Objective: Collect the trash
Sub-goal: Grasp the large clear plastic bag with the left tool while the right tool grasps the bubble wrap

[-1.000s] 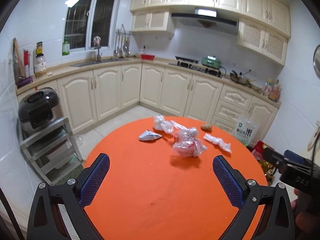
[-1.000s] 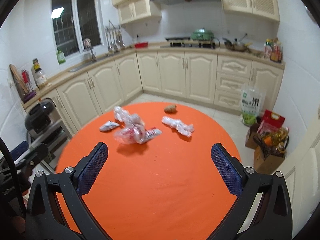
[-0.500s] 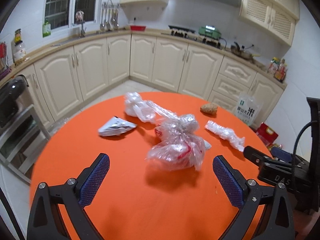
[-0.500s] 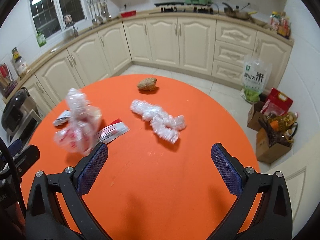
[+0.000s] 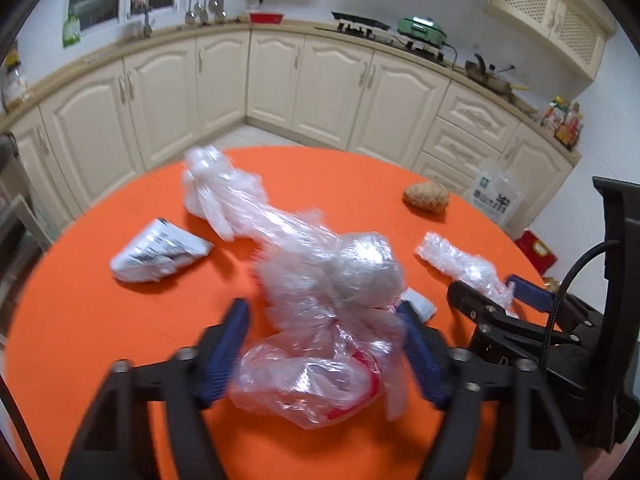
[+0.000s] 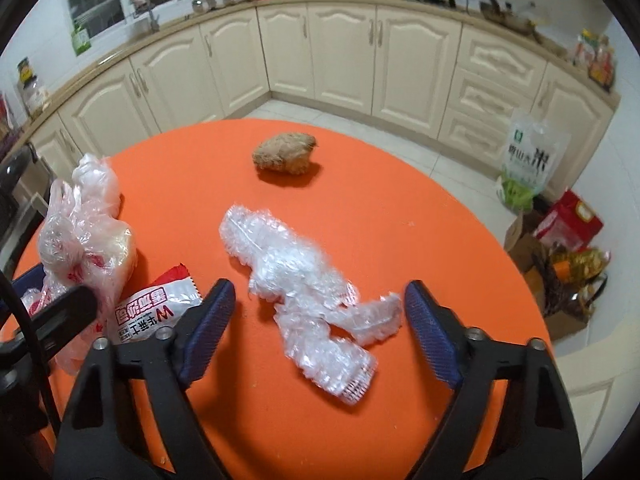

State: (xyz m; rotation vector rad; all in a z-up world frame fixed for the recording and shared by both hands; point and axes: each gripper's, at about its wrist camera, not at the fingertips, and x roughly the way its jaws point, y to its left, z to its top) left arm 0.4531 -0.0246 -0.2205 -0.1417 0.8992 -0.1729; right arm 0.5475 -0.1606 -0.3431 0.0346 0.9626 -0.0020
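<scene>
Trash lies on a round orange table point(image 5: 100, 320). My left gripper point(image 5: 324, 344) is open, its blue-padded jaws on either side of a crumpled clear plastic bag with red print point(image 5: 320, 364), which also shows in the right wrist view point(image 6: 80, 248). My right gripper point(image 6: 318, 328) is open around a crumpled clear bubble-wrap piece point(image 6: 304, 300), also seen in the left wrist view point(image 5: 460, 264). A white and red snack wrapper point(image 6: 156, 308) lies beside the right gripper's left jaw. A folded white wrapper point(image 5: 160, 250), another clear bag point(image 5: 216, 188) and a brown lump point(image 6: 286, 154) lie farther off.
Cream kitchen cabinets point(image 5: 320, 92) run along the far walls. A white rice bag point(image 6: 528, 160), a red box point(image 6: 572, 220) and a cardboard box with bottles point(image 6: 568, 280) stand on the floor right of the table. A metal rack point(image 5: 16, 224) stands at the left.
Both grippers have moved forward and down to the table. The left jaws now flank the clear bag and the right jaws flank the bubble-wrap piece. Both jaw gaps have narrowed.
</scene>
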